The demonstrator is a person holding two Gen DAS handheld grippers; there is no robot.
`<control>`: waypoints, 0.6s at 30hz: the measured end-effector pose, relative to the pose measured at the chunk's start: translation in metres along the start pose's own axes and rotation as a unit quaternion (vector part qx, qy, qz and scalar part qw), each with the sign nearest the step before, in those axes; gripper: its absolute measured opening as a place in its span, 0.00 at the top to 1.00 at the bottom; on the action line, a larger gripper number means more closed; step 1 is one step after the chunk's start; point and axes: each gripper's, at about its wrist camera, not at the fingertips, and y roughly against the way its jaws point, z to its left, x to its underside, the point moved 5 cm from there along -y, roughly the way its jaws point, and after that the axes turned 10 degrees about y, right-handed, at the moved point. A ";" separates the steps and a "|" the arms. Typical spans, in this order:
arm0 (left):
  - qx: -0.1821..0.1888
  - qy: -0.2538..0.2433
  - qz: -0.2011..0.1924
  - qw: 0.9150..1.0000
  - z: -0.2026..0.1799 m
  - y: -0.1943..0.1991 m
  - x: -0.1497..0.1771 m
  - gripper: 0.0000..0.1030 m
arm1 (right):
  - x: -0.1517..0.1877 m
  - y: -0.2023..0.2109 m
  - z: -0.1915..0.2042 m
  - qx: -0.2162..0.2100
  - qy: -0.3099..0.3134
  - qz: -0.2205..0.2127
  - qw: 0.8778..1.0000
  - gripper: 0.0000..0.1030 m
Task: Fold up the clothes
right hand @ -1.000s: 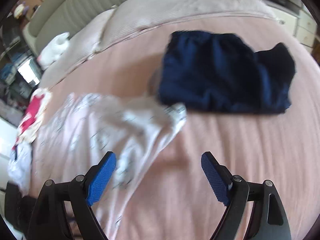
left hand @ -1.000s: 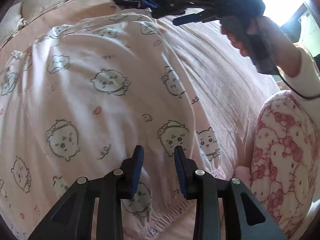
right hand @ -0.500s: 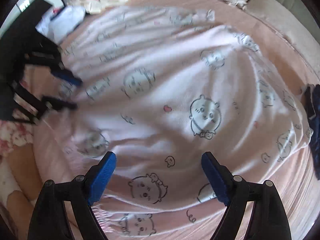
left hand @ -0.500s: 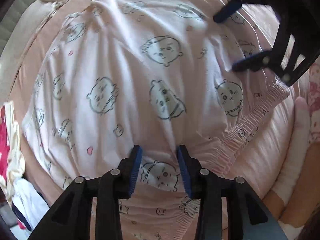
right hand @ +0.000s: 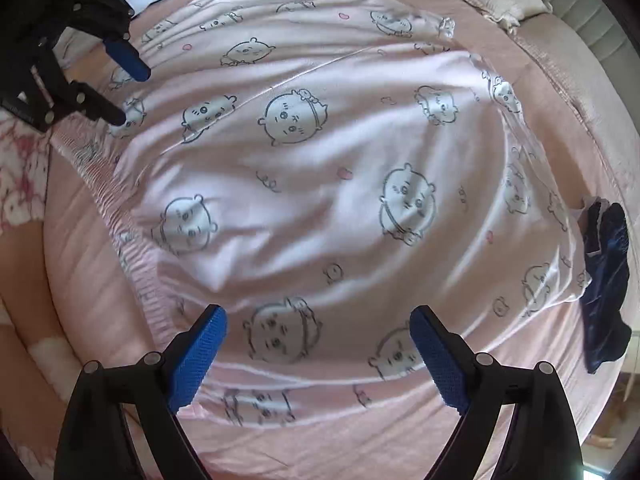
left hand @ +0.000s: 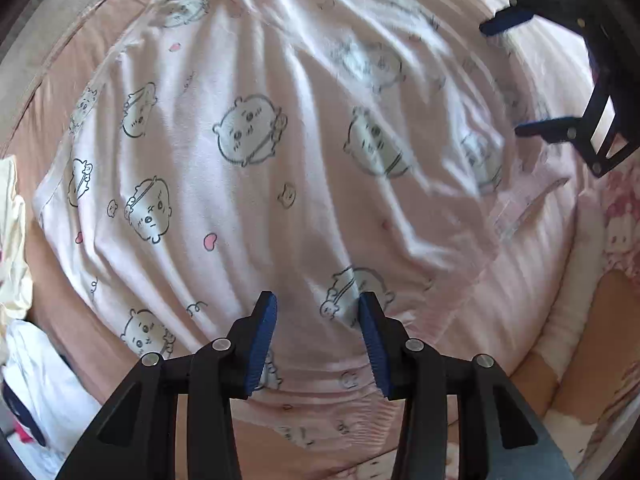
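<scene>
A second ago the right tool was looking across bare bedding toward the dark blue garment; now both tools are pointing down over the pale pink cartoon-print garment (left hand: 304, 184), which is lying spread and wrinkled on the pink bed (right hand: 532, 420). The left tool (left hand: 318, 310) is hovering above the cloth just inside the gathered elastic waistband (left hand: 344, 412), its jaws opening from a narrower gap than before, with nothing pinched between them. The right tool (right hand: 318, 322) is standing wide and widening further, holding nothing, with a printed face showing between its blue pads (right hand: 200, 356).

In the right wrist view the waistband is running down the left edge of the garment, and the left tool is hanging over that edge at upper left. The dark blue garment (right hand: 606, 288) is lying just beside the pink garment's right edge. White and red clothes (left hand: 24, 364) are sitting beyond its far side. Bare bedding is lying open below the garment's near hem and to the lower right. A patterned knee (left hand: 624, 216) is resting beside the waistband end.
</scene>
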 end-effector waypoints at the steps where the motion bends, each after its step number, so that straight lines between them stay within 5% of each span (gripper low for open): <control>1: -0.004 -0.010 0.011 1.000 0.003 -0.003 0.009 0.60 | 0.003 -0.014 0.009 0.008 0.019 0.033 0.999 0.10; 3: 0.007 -0.017 0.028 0.999 0.015 -0.004 0.031 0.59 | 0.014 -0.016 0.015 0.022 0.037 0.030 0.999 0.09; 6: -0.033 -0.017 0.094 0.995 0.044 -0.014 0.063 0.59 | 0.044 -0.013 0.004 -0.024 0.019 0.083 0.996 0.09; 8: -0.041 0.004 0.073 0.997 0.059 -0.011 0.061 0.59 | 0.050 -0.005 -0.005 -0.015 0.002 0.104 0.995 0.09; 13: 0.033 0.066 -0.025 0.997 0.054 0.006 0.025 0.59 | -0.025 0.035 -0.007 -0.003 -0.094 -0.078 0.993 0.09; 15: 0.022 0.065 -0.024 0.997 0.048 0.002 0.020 0.59 | -0.049 0.024 0.003 0.030 -0.088 -0.082 0.992 0.09; 18: 0.002 0.071 0.024 0.997 0.056 -0.007 0.030 0.52 | -0.074 -0.014 0.016 0.081 -0.059 -0.029 0.995 0.09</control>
